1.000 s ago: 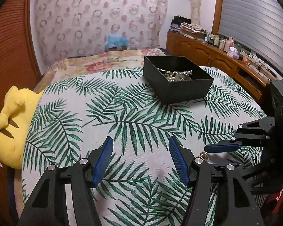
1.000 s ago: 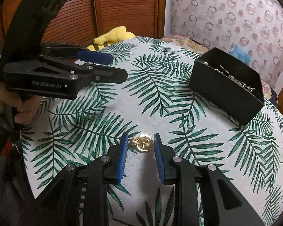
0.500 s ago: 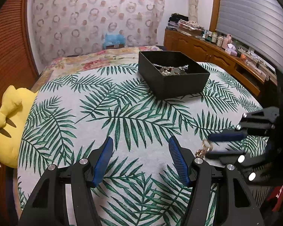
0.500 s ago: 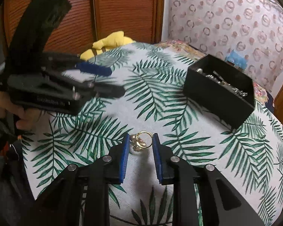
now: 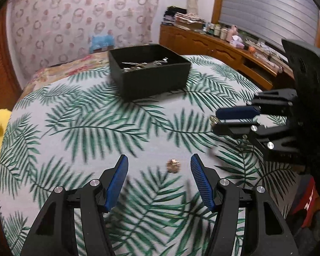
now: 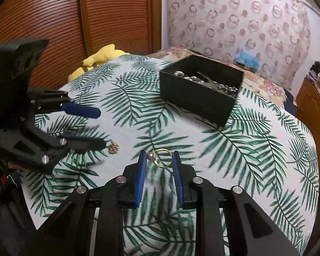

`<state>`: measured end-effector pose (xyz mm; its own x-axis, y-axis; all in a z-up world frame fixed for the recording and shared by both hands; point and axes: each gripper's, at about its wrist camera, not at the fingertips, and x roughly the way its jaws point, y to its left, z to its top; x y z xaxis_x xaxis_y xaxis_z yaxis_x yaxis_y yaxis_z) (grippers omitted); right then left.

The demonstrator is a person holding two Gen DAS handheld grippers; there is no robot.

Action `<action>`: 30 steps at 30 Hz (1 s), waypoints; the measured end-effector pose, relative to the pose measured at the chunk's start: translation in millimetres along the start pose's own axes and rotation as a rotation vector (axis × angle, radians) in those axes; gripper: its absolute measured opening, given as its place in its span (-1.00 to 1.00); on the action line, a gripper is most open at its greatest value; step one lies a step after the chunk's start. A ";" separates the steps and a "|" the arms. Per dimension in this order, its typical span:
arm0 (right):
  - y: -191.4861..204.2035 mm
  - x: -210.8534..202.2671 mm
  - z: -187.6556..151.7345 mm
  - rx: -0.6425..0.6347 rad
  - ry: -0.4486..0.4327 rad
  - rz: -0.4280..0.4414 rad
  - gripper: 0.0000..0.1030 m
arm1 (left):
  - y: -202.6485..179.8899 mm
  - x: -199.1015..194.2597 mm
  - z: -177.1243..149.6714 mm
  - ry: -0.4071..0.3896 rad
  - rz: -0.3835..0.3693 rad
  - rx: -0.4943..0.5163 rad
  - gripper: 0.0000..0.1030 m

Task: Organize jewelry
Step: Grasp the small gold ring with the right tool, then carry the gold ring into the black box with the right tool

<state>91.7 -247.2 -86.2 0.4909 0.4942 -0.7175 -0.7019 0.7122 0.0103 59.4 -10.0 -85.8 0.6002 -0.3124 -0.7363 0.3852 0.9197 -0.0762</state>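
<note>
Now right gripper (image 6: 159, 160) clamped on gold ring (image 6: 163, 157); left gripper (image 5: 159, 167) closing, empty, above small trinket (image 5: 173, 165).

Left wrist view: looks steeply down along its own blue-padded black gripper (image 5: 159, 178), close over the palm-leaf printed cloth (image 5: 79, 128); open black rectangular box (image 5: 151, 83) far, centre. Right wrist view: same downward tilt, from the right side, box (image 6: 198, 100) far right. Shared: cloth, box, small gold trinket (image 5: 173, 165) (each view also catches the other gripper).
</note>
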 end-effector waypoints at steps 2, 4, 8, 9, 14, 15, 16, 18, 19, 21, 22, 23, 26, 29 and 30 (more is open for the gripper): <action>-2.9 -0.5 -0.6 0.005 -0.002 0.000 -0.48 | -6.0 6.8 -0.5 0.015 0.001 0.020 -0.15; -3.5 -0.2 0.4 0.007 -0.005 0.001 -0.48 | -9.6 13.0 -1.6 0.033 0.005 0.035 -0.47; -3.1 0.1 1.8 0.005 -0.010 0.003 -0.48 | -12.6 17.7 -1.7 0.037 0.023 0.045 -0.65; -3.5 0.0 2.0 0.005 -0.010 0.004 -0.48 | -12.2 17.8 -1.7 0.036 0.023 0.043 -0.73; -5.5 0.3 4.6 0.007 -0.013 0.002 -0.48 | -10.7 15.2 -0.6 0.024 0.028 0.037 -0.73; -6.3 0.5 6.0 0.007 -0.014 0.001 -0.48 | -9.5 13.3 -0.1 0.019 0.029 0.032 -0.73; -7.7 0.6 8.6 0.006 -0.016 -0.002 -0.48 | -8.4 12.2 1.5 0.014 0.031 0.030 -0.73; -11.0 -0.3 16.4 0.003 -0.027 -0.006 -0.48 | -5.9 9.8 6.6 0.001 0.038 0.029 -0.73; -12.2 -0.5 20.3 0.003 -0.033 -0.007 -0.48 | -4.4 8.3 10.4 -0.007 0.044 0.030 -0.73; -17.1 -1.1 31.3 0.005 -0.049 -0.014 -0.48 | -1.3 5.0 19.8 -0.028 0.057 0.032 -0.73; -21.1 -1.1 39.4 0.006 -0.061 -0.022 -0.48 | 0.4 4.3 23.8 -0.034 0.062 0.032 -0.73; -24.6 -1.2 46.0 0.006 -0.070 -0.030 -0.48 | 2.3 3.4 28.6 -0.041 0.067 0.032 -0.73; -37.3 2.2 66.6 0.012 -0.096 -0.056 -0.48 | 9.0 -0.4 45.6 -0.069 0.086 0.033 -0.73; -53.6 9.3 85.6 0.042 -0.104 -0.065 -0.48 | 13.2 -1.9 59.0 -0.088 0.099 0.035 -0.73; -58.5 11.8 92.3 0.046 -0.110 -0.074 -0.48 | 14.9 -2.3 63.9 -0.093 0.101 0.034 -0.73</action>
<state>186.1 -237.0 -31.0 0.5958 0.4890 -0.6371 -0.6385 0.7696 -0.0064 108.5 -10.8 -42.3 0.6993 -0.2405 -0.6732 0.3420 0.9395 0.0196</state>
